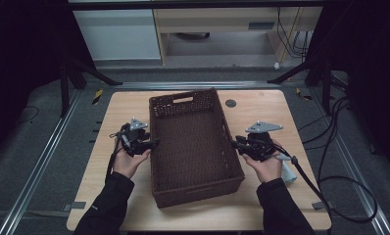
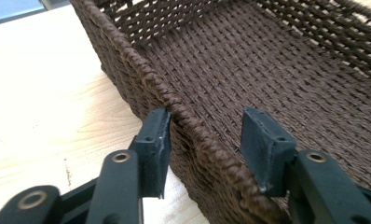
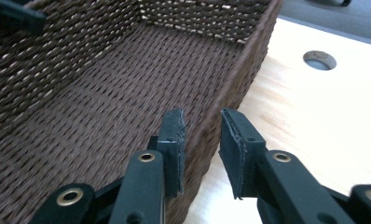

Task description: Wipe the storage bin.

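Here we count one brown woven basket (image 1: 193,147), two claws and two hands. The basket sits at the middle of the high view, on a pale wooden table (image 1: 261,105), with its long sides running from the lower to the upper part of the frame and a handle slot in its far wall.

The left claw (image 1: 153,143) is at the left centre of the frame, on the basket's left wall. In the left gripper view its jaws straddle the braided rim (image 2: 174,105), one outside and one inside, with a clear gap on the inner side, so it stands open around the rim.

The right claw (image 1: 235,143) is at the right centre, on the opposite wall. In the right gripper view its jaws also straddle the wall, and we see gaps on both sides: open, not pressing.

Nothing lies inside the basket. One round hole (image 1: 231,103) marks the table at the upper right of the basket. A pale object (image 1: 287,174) lies under the right hand (image 1: 267,165), too hidden to identify. Black cables (image 1: 340,161) loop over the grey floor at the right; dark stands frame the upper corners.
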Available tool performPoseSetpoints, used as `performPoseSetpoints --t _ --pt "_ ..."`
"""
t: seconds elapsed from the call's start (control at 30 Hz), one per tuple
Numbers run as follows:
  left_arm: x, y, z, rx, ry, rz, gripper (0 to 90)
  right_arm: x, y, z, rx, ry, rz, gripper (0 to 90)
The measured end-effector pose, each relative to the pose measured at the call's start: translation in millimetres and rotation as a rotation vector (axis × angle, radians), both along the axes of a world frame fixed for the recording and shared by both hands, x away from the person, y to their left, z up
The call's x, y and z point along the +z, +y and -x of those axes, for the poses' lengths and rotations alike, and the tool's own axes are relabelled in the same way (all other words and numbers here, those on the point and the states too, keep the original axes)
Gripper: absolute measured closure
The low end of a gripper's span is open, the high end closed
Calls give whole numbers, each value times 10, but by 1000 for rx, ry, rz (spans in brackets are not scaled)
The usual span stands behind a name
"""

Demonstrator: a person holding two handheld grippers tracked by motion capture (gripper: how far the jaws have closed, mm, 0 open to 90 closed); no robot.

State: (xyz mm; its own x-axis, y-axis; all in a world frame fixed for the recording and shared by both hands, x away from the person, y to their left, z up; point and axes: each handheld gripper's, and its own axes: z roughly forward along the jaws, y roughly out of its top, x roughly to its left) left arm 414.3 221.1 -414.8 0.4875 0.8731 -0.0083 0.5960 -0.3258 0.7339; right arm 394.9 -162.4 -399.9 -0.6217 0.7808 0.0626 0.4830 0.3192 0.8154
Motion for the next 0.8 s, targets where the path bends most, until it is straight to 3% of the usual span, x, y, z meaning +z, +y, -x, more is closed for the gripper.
performPoseSetpoints --t 0.07,0.3,0.4,0.5,0.6,0.73,0.8 --pt "-42 -38 -74 12 8 -26 549 -5 5 -49 -9 7 -16 689" --pt "-63 -65 -217 20 28 -57 626 -60 114 -165 -22 29 3 683" --pt "-52 -43 -244 19 36 -42 618 -105 172 -206 -21 39 18 703" --pt "-33 -16 -195 14 29 -14 523 -117 191 -193 -25 34 21 713" --pt "7 11 -89 11 23 -23 490 -97 188 -153 -18 37 26 723" --pt "28 35 58 -9 30 -21 480 -84 208 -60 -4 48 28 714" --pt "12 31 106 -18 37 -42 485 -75 220 -24 -4 53 31 709"
